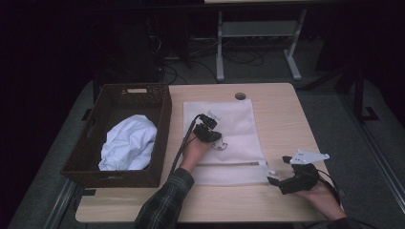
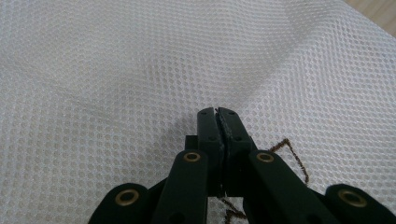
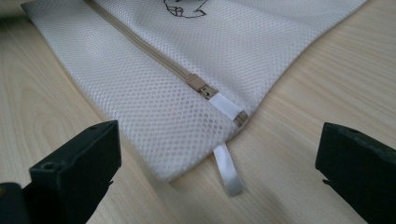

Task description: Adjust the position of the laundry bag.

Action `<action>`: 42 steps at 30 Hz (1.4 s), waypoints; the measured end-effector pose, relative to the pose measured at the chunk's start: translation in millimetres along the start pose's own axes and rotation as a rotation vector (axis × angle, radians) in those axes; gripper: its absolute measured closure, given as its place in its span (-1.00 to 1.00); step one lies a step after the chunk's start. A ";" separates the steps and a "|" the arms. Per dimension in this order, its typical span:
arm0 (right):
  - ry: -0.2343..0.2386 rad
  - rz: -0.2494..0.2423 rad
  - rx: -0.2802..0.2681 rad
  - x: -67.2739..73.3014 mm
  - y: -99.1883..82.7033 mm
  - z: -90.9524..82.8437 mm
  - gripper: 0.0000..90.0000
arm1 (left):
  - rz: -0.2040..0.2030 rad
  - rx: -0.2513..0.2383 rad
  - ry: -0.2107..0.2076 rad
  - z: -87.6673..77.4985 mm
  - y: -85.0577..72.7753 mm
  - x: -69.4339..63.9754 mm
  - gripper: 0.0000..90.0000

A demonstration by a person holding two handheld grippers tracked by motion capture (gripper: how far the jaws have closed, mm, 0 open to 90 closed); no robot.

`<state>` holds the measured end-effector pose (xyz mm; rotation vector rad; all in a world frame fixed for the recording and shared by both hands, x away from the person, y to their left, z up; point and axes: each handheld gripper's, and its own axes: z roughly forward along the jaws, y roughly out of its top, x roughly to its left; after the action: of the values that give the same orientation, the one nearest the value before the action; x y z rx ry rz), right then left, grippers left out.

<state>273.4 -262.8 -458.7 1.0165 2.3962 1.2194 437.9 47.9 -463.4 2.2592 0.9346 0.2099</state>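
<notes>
The right tool (image 3: 219,154) at the lower right of the high view stands wide open and empty, just before the mesh bag's (image 1: 224,143) zipper pull (image 3: 200,86). The left tool (image 2: 218,116), jaws closed together, rests on the bag mid-table (image 1: 286,119); whether it pinches mesh is unclear.

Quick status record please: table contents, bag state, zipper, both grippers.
table: wooden table with a wicker basket at its left and a mesh bag at centre
basket: holds a white cloth
mesh bag: lies flat
zipper: slider sits at the end by the white tab; looks closed
left gripper: shut, tips down on the bag's middle; whether mesh is pinched, unclear
right gripper: open, jaws facing the bag's zipper corner, not touching
</notes>
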 end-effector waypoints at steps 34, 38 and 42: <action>0.009 -0.010 -0.006 0.8 0.4 -0.7 -1.00 | 0.130 0.024 -0.107 42.3 39.4 -63.3 0.98; 0.010 -0.010 -0.005 1.3 0.6 -0.6 -1.00 | 0.148 0.029 -0.116 47.8 45.0 -70.5 0.98; 0.012 -0.011 -0.007 1.6 0.9 -0.5 -1.00 | 0.163 0.027 -0.132 53.8 50.5 -75.8 0.98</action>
<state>272.4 -261.6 -457.5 0.9956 2.4015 1.2324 431.8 -57.7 -464.0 2.3441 0.6896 0.1187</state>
